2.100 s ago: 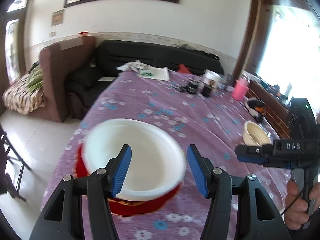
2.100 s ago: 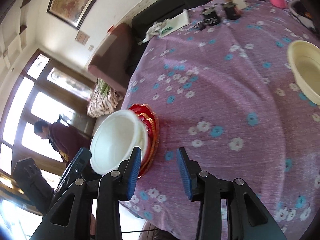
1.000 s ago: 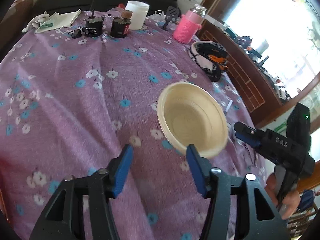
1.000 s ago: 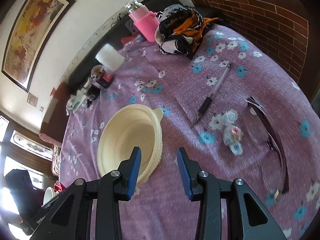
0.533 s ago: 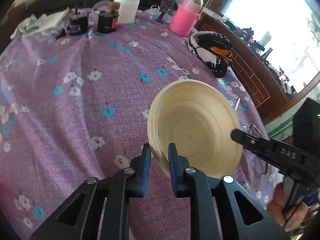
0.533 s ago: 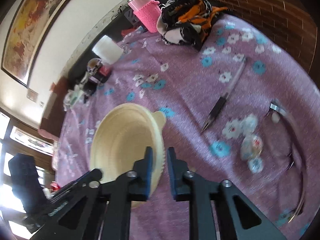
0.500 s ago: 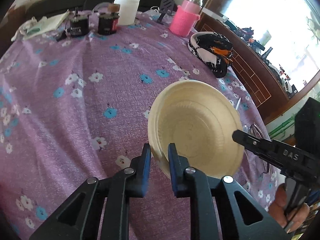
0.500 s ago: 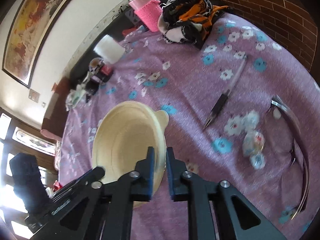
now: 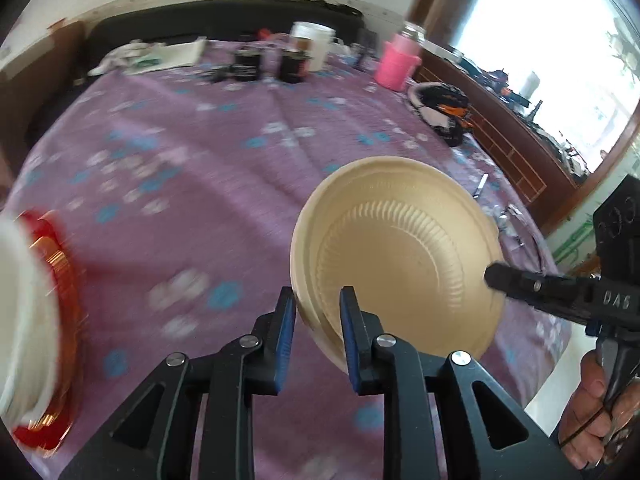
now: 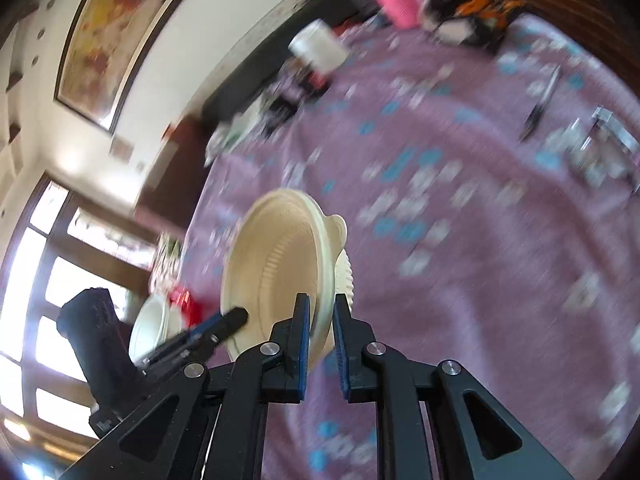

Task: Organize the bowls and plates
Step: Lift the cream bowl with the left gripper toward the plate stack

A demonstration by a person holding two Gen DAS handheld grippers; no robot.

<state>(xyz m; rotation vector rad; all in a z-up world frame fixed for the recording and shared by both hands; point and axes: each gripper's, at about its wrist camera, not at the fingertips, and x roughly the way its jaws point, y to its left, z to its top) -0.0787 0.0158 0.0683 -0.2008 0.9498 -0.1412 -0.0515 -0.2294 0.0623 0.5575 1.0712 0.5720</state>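
Your left gripper (image 9: 318, 334) has the near-left rim of the cream bowl (image 9: 404, 256) between its blue pads, and the pads press on that rim even as the jaws ease slightly apart. Your right gripper (image 10: 320, 334) is clamped tight on the opposite rim of the same bowl (image 10: 276, 264), so you hold it from both sides. The bowl hangs tilted above the purple flowered tablecloth (image 9: 192, 184), its hollow turned toward the left wrist camera. In that view the right gripper's dark finger (image 9: 532, 286) reaches onto the bowl's right rim, with your hand (image 9: 592, 412) on the handle at the near right edge.

At the near left of the table, well apart from the held bowl, lies a white bowl (image 10: 150, 330) on red plates (image 9: 60, 292); blur hides how many plates there are, probably several. At the far side stand a pink cup (image 9: 396, 66), a white jar (image 9: 312, 50) and dark containers (image 9: 266, 66).
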